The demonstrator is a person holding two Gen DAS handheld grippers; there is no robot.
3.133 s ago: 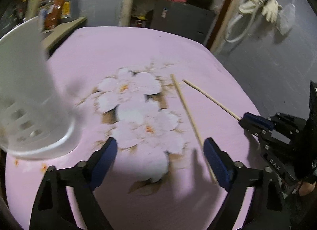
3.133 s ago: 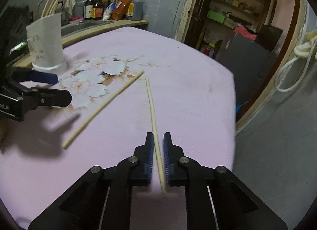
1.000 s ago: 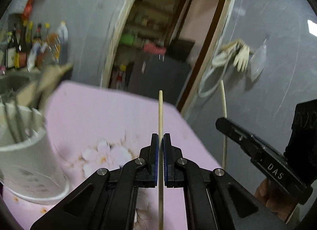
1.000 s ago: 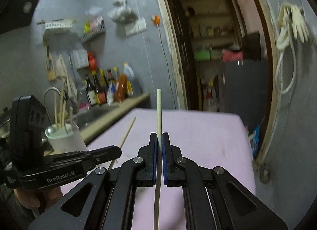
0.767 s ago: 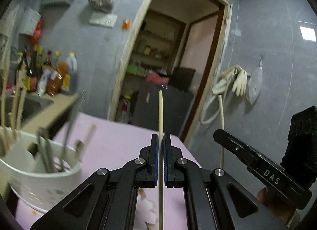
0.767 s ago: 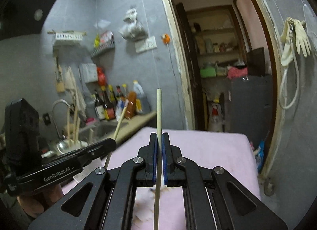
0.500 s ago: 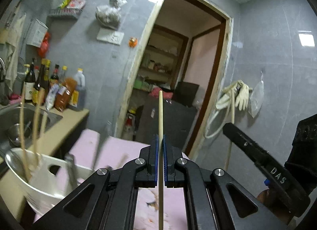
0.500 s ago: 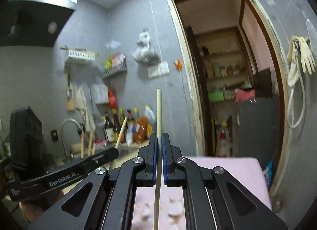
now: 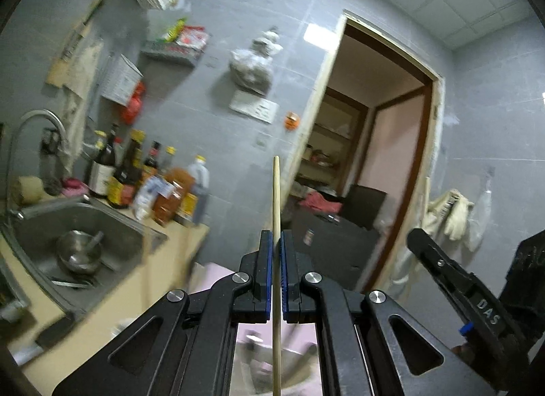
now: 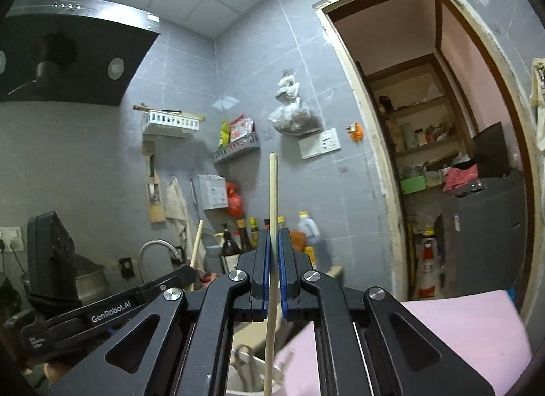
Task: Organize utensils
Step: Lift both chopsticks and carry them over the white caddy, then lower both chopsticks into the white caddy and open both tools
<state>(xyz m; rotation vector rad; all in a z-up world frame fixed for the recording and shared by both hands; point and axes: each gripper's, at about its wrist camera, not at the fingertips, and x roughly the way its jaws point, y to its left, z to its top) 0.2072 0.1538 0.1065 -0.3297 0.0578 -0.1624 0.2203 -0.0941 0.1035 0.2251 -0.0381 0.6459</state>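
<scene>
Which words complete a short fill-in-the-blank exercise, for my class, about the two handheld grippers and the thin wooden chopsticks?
1. Each gripper is shut on one thin wooden ____.
2. The left gripper holds its thin wooden chopstick standing ____.
3. Below the right gripper and its chopstick shows the cloth-covered table, coloured ____.

Missing words: chopstick; upright; pink

Both wrist cameras look level along their fingers (close up), sharing the doorway [image 9: 381, 157] and sauce bottles [image 10: 245, 235].
</scene>
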